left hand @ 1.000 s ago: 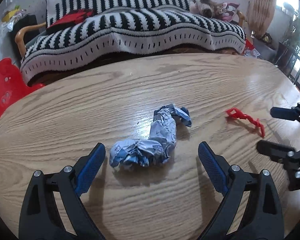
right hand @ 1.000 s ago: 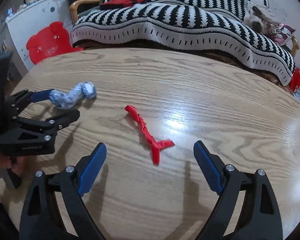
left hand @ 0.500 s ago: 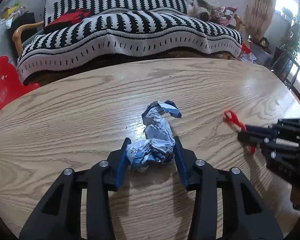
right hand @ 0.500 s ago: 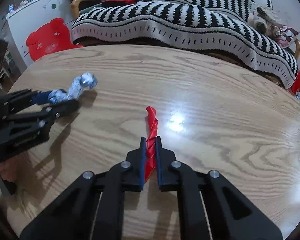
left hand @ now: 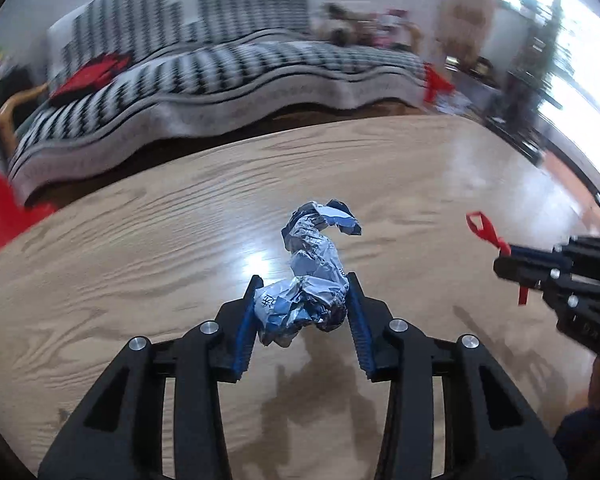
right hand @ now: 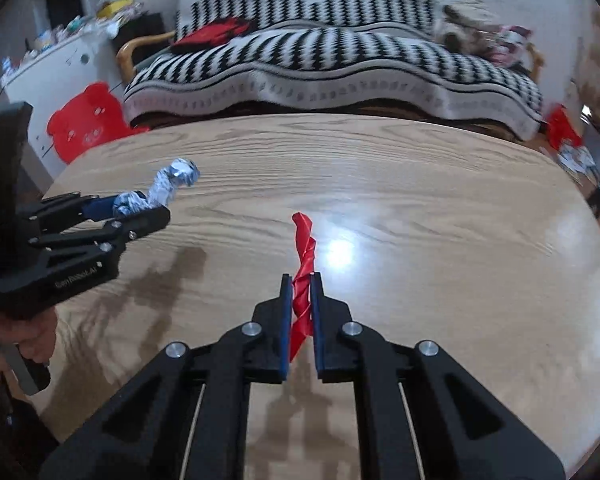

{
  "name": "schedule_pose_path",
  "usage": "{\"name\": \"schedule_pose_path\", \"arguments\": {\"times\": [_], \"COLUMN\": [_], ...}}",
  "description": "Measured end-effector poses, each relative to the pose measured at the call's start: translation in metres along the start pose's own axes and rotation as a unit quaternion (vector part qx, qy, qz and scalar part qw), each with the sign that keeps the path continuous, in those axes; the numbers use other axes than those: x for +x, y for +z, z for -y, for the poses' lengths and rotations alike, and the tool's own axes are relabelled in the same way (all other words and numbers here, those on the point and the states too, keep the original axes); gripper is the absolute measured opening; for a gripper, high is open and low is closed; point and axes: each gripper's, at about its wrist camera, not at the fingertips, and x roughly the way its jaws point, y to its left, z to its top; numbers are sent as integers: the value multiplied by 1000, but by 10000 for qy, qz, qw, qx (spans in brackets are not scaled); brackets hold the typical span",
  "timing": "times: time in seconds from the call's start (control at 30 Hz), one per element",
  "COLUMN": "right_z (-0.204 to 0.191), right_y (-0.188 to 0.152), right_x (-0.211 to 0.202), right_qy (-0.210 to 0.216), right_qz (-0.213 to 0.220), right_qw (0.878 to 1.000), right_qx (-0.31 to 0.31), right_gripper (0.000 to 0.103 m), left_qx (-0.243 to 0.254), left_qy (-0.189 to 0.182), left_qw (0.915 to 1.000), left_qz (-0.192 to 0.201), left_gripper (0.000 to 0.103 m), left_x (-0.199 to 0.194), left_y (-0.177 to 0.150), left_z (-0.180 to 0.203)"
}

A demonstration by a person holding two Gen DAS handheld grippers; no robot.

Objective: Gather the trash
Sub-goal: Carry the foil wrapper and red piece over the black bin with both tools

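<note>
A crumpled silver-blue wrapper (left hand: 312,276) is clamped at its near end in my left gripper (left hand: 303,280) and held just above the wooden table (left hand: 140,264); its far end curls forward. It also shows in the right wrist view (right hand: 160,190), held by the left gripper (right hand: 156,208). A twisted red plastic strip (right hand: 304,264) is pinched in my right gripper (right hand: 301,278), sticking out ahead of the fingers, lifted off the table (right hand: 420,208). In the left wrist view the red strip (left hand: 486,232) pokes out of the right gripper (left hand: 504,258) at the right edge.
A sofa under a black-and-white striped blanket (right hand: 332,56) runs behind the table's far edge. A red bear-shaped stool (right hand: 86,124) stands at the far left by a white cabinet (right hand: 56,64). A red cushion (left hand: 88,76) lies on the sofa.
Both grippers closed from open: the left on the wrapper, the right on the red strip. Since then both have lifted their pieces slightly off the table; the views are motion-blurred.
</note>
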Motion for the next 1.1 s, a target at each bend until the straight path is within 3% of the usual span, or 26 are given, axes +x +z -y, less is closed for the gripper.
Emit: {"name": "schedule_pose_path", "arguments": {"times": [0.27, 0.5, 0.7, 0.9, 1.1], "right_z": [107, 214, 283, 327, 351], "right_y": [-66, -150, -221, -263, -283], "right_x": [-96, -165, -203, -206, -193], "right_qy": [-715, -1276, -1585, -1623, -1548], "right_qz": [346, 516, 572, 328, 65], "right_qw": [9921, 9675, 9427, 9276, 9202], "right_qx": [970, 2121, 2881, 3349, 3595], "right_gripper": [10, 10, 10, 10, 10], "left_qx": [961, 1946, 2210, 2458, 2871], "left_qy": [-925, -1497, -2000, -2348, -2438], "left_qw": [9909, 9691, 9545, 9404, 9257], "left_qz": [176, 223, 79, -108, -334], "left_gripper": [40, 40, 40, 40, 40], "left_x": [-17, -25, -23, -13, 8], "left_y": [19, -2, -25, -51, -79], "left_z": [145, 283, 368, 422, 456]}}
